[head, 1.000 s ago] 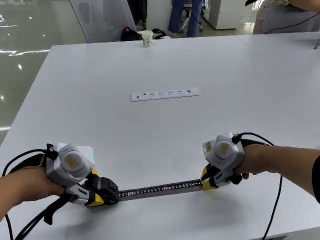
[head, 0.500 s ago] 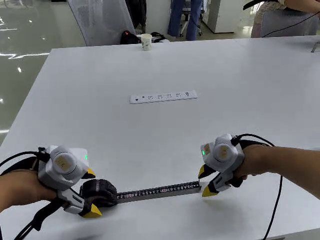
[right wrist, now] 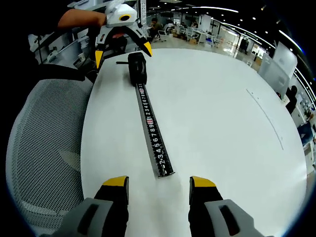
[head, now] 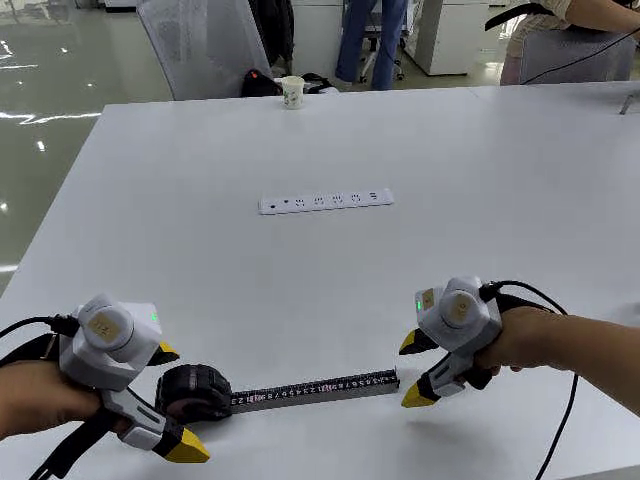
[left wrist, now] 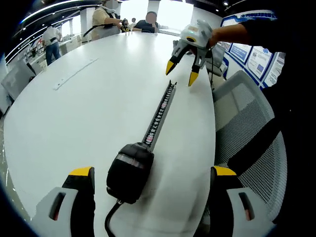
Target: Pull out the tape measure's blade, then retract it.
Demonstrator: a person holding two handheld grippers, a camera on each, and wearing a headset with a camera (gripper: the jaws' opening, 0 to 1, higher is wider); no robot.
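A black tape measure case [head: 200, 388] lies on the white table [head: 330, 270] near its front edge. Its blade [head: 315, 389] stretches out flat to the right. My left gripper [head: 178, 402] stands open around the case, its yellow-tipped fingers clear of it on both sides. The left gripper view shows the case [left wrist: 129, 170] between the open jaws and the blade [left wrist: 160, 113] running toward my right gripper [left wrist: 180, 74]. My right gripper [head: 411, 371] is open just past the blade's end. In its own view the blade tip [right wrist: 165, 173] lies just ahead of the open right gripper [right wrist: 159, 182].
A white power strip [head: 326, 201] lies mid-table. A paper cup [head: 292, 91] stands at the far edge, with a chair [head: 200, 40] and standing people behind it. A grey mesh chair [right wrist: 44, 138] sits at the table's near edge.
Both grippers have opened and let go: the right one off the blade tip, the left one off the case. The blade stays pulled out on the table.
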